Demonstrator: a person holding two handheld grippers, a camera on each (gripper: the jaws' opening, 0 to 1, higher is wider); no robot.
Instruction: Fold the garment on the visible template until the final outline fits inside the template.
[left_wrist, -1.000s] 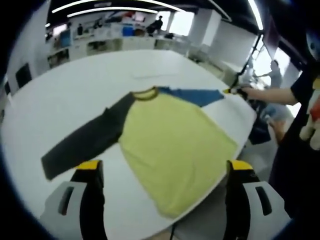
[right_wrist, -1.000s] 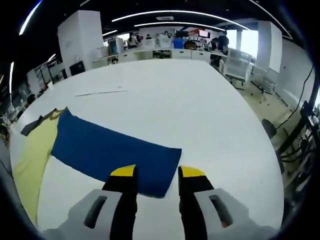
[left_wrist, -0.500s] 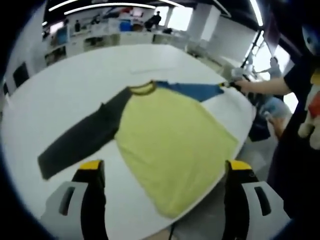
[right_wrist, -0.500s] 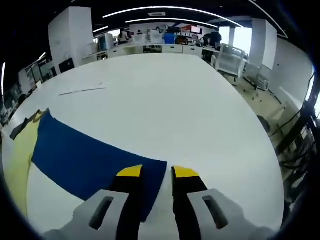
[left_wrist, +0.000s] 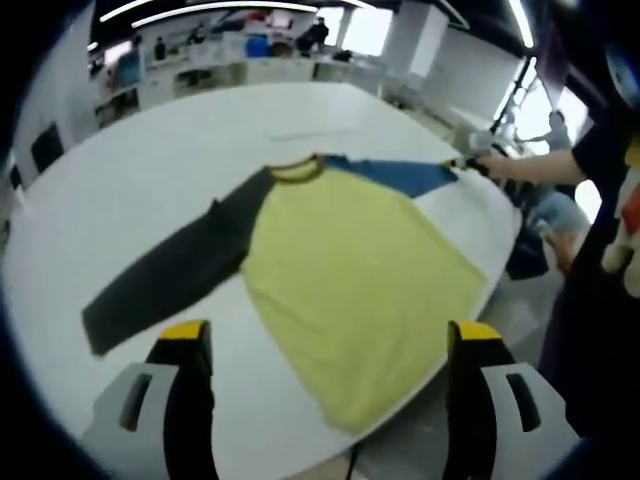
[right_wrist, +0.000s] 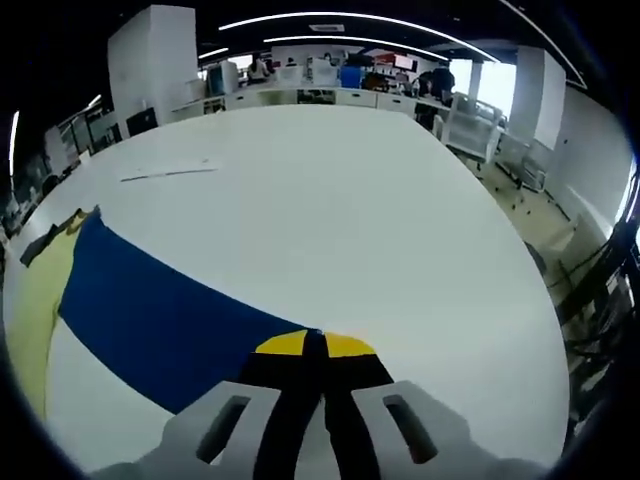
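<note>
A shirt (left_wrist: 360, 275) with a yellow body lies flat on the white table (left_wrist: 130, 190), its hem at the near edge, the dark sleeve (left_wrist: 170, 275) stretched one way and the blue sleeve (right_wrist: 160, 320) the other toward the table's right edge. The right gripper (right_wrist: 313, 340) has its jaws pressed together on the blue cuff. The left gripper (left_wrist: 325, 335) hangs above the near edge, jaws spread wide and empty.

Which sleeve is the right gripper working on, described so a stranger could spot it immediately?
On the big white table lies a shirt with a yellow body. From its collar, the blue sleeve runs out flat, its cuff end pinched in the right gripper. The opposite sleeve is dark grey and lies free.
</note>
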